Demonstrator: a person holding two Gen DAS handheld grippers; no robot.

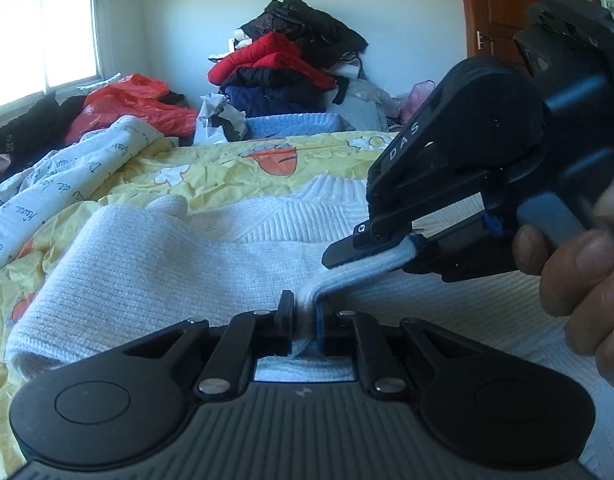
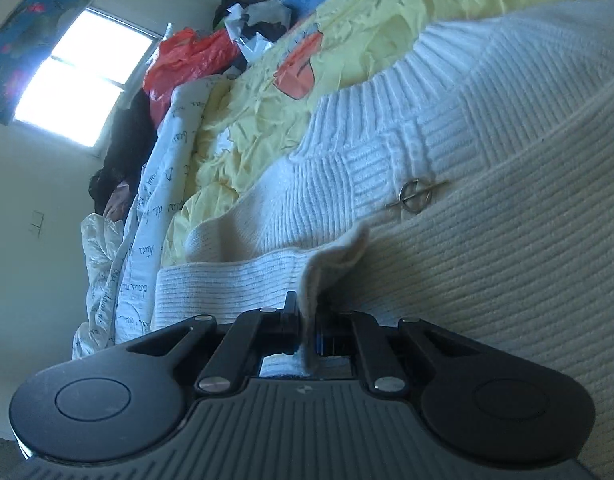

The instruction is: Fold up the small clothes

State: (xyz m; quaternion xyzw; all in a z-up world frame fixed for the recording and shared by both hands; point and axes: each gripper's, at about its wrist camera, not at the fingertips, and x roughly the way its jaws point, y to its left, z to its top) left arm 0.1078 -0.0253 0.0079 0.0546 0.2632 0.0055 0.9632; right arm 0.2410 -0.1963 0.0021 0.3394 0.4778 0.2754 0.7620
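Note:
A white ribbed knit sweater [image 1: 195,256] lies on the yellow bedspread [image 1: 227,172]. My left gripper [image 1: 305,310] is shut on a fold of the sweater's edge at the near side. My right gripper [image 1: 371,256] shows in the left wrist view just to the right, shut on the same strip of edge a short way along. In the right wrist view the right gripper [image 2: 307,312] pinches the sweater [image 2: 487,240] edge; the ribbed collar [image 2: 387,80] and a small metal ring pin [image 2: 415,196] lie ahead.
A white quilt with handwriting print [image 1: 67,176] lies bunched at the left. A red plastic bag [image 1: 131,104] and a pile of red, black and blue clothes [image 1: 287,68] sit at the far end. A window [image 1: 39,44] is at the left, a wooden door [image 1: 507,4] at the right.

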